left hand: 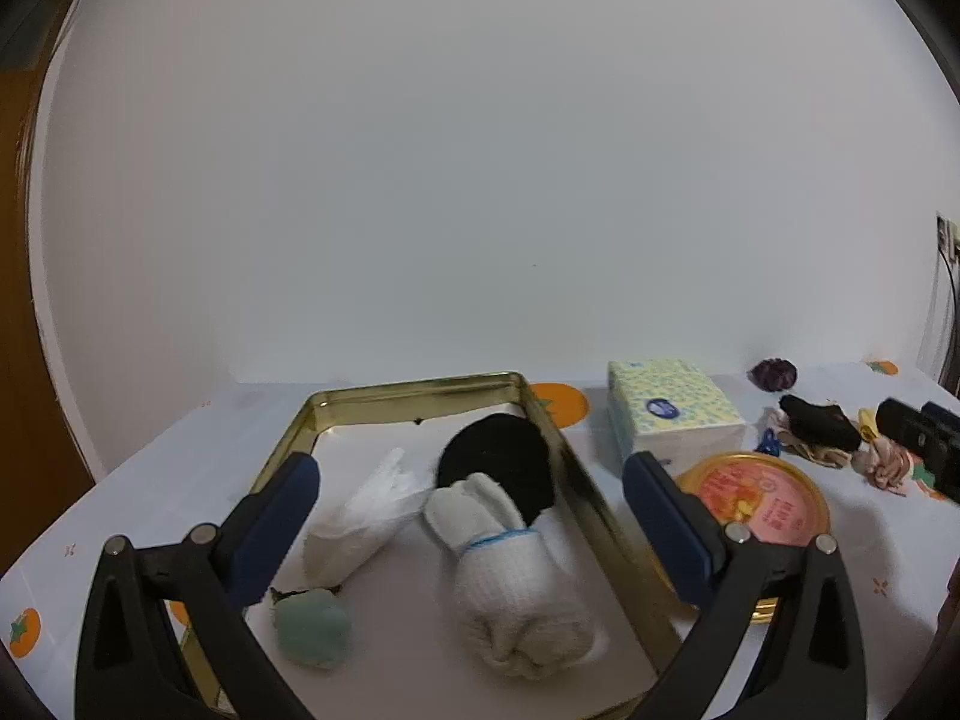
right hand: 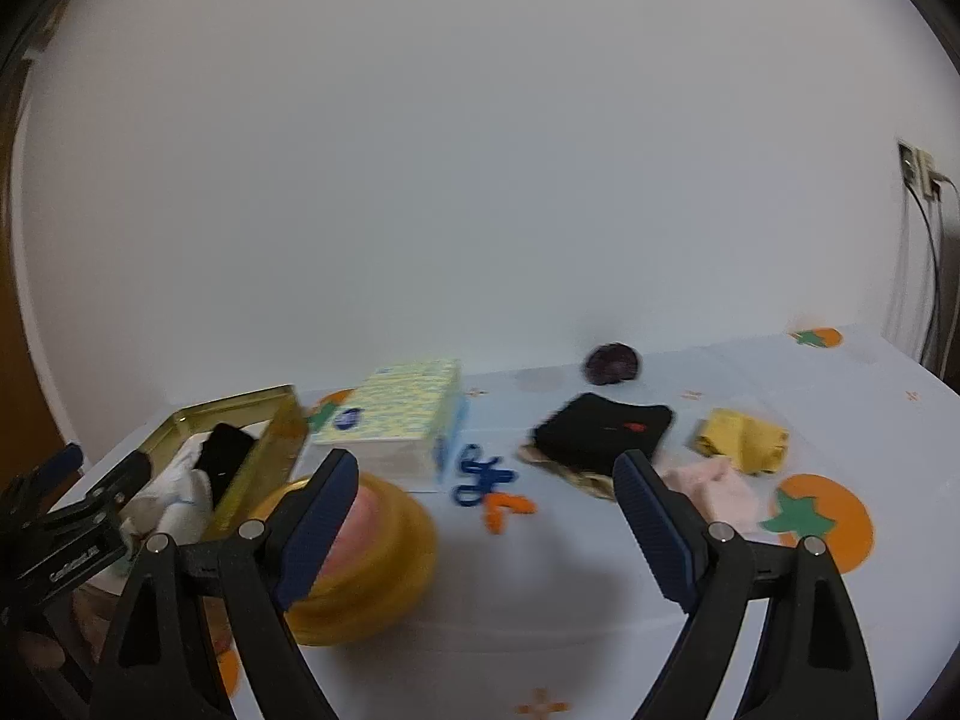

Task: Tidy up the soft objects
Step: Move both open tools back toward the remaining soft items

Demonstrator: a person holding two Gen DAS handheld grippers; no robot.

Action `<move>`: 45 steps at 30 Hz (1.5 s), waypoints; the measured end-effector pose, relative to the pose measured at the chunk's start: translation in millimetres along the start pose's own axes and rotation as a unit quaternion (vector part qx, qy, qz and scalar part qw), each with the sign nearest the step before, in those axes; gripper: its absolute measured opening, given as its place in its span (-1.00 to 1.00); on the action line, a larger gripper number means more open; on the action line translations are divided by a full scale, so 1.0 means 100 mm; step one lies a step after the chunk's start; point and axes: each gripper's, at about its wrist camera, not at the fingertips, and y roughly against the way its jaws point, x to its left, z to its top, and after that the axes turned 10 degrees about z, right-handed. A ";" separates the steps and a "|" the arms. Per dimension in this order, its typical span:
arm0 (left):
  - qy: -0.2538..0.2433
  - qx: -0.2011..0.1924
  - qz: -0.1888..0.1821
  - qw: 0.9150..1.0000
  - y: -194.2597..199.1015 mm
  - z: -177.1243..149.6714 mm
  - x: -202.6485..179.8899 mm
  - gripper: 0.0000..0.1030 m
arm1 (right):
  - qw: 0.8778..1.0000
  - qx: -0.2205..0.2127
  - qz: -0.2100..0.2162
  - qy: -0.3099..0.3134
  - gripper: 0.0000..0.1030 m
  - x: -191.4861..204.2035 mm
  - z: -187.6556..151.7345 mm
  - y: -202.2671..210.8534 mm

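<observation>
Both the left gripper (left hand: 471,501) and the right gripper (right hand: 486,504) are held spread, nothing pinched. A white sock roll (left hand: 510,570) is seen inside the gold tin (left hand: 414,387); a black cloth (right hand: 600,429) is left on the counter (right hand: 600,600).
</observation>
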 end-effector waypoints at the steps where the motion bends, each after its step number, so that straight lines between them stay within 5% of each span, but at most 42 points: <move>1: -0.003 -0.001 -0.001 1.000 0.01 0.00 -0.02 0.99 | 1.000 0.000 -0.003 -0.003 0.72 -0.04 0.01 0.00; 15: -0.024 0.013 -0.068 0.997 0.20 0.00 -0.65 0.99 | 0.996 -0.015 -0.084 -0.024 0.72 -0.89 0.14 0.17; 27: -0.084 0.002 -0.098 0.992 0.34 0.02 -1.32 0.99 | 0.989 0.035 -0.113 -0.094 0.72 -1.65 0.21 0.14; 32: -0.064 0.032 -0.162 0.984 0.33 0.05 -1.58 0.99 | 0.987 0.024 -0.131 -0.092 0.72 -1.90 0.27 0.20; 36: -0.066 0.059 -0.225 0.970 0.34 0.07 -1.94 0.99 | 0.989 0.022 -0.122 -0.081 0.58 -2.00 0.32 0.19; 42: -0.089 0.104 -0.239 0.961 0.22 0.10 -2.59 0.96 | 0.989 0.017 -0.129 -0.075 0.45 -2.05 0.37 0.20; 45: -0.085 0.164 -0.243 0.952 0.04 0.09 -2.89 0.85 | 0.988 0.010 -0.131 -0.081 0.45 -2.08 0.40 0.24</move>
